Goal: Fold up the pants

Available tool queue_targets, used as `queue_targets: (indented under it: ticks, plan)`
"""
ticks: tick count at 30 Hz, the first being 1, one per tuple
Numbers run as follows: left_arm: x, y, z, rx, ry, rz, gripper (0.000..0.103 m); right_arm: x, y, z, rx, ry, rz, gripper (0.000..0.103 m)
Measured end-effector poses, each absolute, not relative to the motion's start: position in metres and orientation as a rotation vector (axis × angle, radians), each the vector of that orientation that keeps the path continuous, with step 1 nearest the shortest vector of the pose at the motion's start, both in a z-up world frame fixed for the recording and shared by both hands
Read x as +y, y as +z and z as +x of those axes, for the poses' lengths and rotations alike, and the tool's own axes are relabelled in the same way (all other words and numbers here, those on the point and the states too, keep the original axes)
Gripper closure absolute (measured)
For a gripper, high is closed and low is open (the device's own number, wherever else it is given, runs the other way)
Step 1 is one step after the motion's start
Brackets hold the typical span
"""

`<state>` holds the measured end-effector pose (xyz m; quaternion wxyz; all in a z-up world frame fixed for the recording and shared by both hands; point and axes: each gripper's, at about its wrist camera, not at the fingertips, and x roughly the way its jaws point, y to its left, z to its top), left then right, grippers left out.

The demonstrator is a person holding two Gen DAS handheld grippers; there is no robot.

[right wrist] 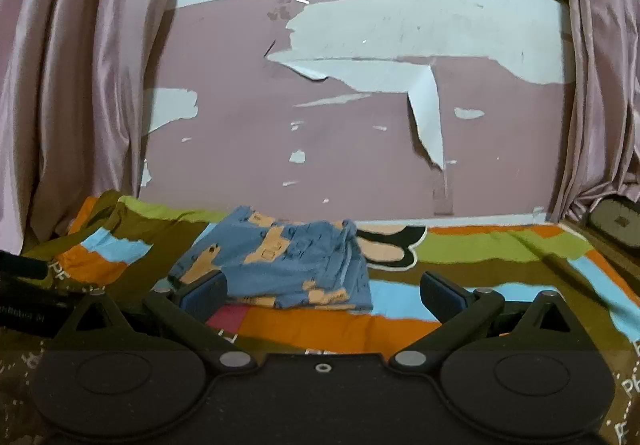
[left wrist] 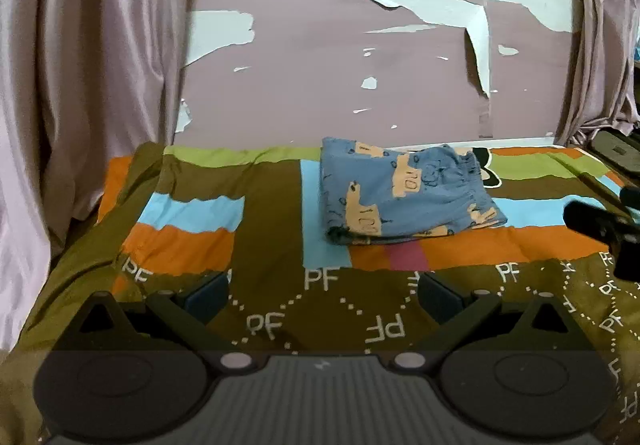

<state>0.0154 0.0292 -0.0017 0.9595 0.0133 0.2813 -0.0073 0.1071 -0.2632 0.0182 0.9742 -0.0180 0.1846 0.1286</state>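
Pants, blue with tan animal prints, lie folded into a compact bundle on the patchwork bedsheet, their gathered waistband turned toward three o'clock. In the left wrist view the bundle sits at about one o'clock from the left gripper, well apart from its fingertips. That claw is released: its two blue-padded fingers stand wide apart with nothing between them, over brown fabric printed with white "PF" letters and dotted lines.

From the right wrist camera the pants lie at about eleven o'clock from the right gripper, much closer. This claw is also released, jaws spread wide and empty. Its left finger pad overlaps the near corner of the bundle in the picture; whether it touches the cloth cannot be told. The other finger hangs over blue and orange stripes of the sheet.

Part of the right gripper's dark body shows at three o'clock in the left view, and a dark device edge shows at nine o'clock in the right view.

Behind the bed, at twelve o'clock, stands a mauve wall with large patches of peeled paint. Pink curtains hang at both sides. A cartoon figure print on the sheet lies just beyond the pants.
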Motion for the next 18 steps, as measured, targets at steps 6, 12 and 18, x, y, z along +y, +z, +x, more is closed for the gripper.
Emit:
queue_targets:
  ticks: [6,12,18]
  plan:
    - [0.035,-0.011,0.011,0.597,0.000,0.012,0.000,-0.264,0.005,0.101,0.419,0.283,-0.021,0.001]
    - [0.035,-0.019,0.007,0.616,0.003,0.023,0.000,-0.260,-0.005,0.100,0.462,0.306,-0.025,0.001]
    - [0.034,-0.021,0.004,0.615,0.000,0.027,0.000,-0.259,-0.006,0.100,0.466,0.305,-0.022,0.001]
